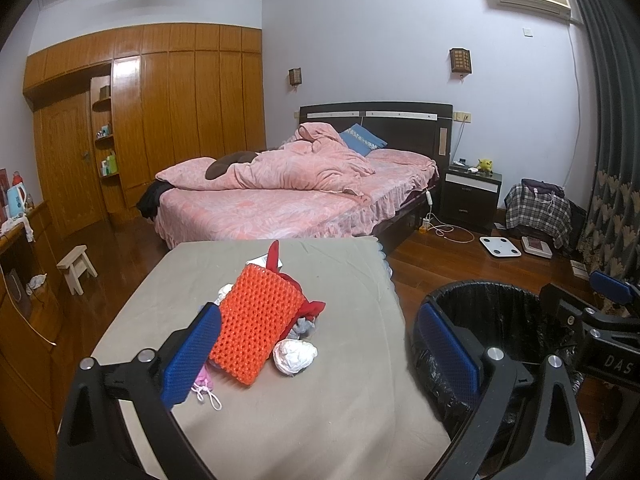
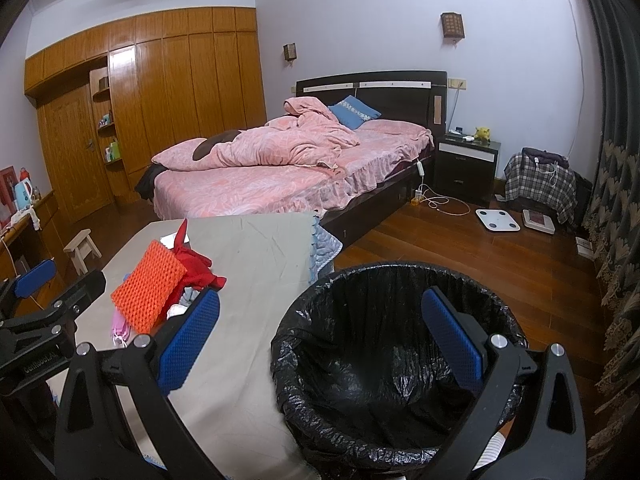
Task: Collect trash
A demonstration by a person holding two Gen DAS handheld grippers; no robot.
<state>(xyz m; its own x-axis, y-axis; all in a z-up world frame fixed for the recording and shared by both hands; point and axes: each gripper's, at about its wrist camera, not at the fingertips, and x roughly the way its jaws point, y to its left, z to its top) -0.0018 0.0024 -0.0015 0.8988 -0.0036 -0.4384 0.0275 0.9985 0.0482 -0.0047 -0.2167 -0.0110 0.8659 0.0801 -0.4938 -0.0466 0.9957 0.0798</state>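
left wrist: crumpled white wad (image 1: pixel 295 356) beside orange mesh (image 1: pixel 256 322); both claws gape empty.

1. A bed (image 1: pixel 280 204) with a rumpled pink quilt (image 1: pixel 280 172) stands far across the room.
2. A wooden wardrobe (image 1: pixel 168 112) fills the far left wall.
3. A dark nightstand (image 1: pixel 470 196) sits right of the bed.
4. A white scale (image 1: pixel 500 246) lies on the floor.

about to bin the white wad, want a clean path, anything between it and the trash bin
Nothing visible does: the white wad lies on bare table cloth at the pile's right edge, and the black-lined trash bin stands open just past the table's right edge.
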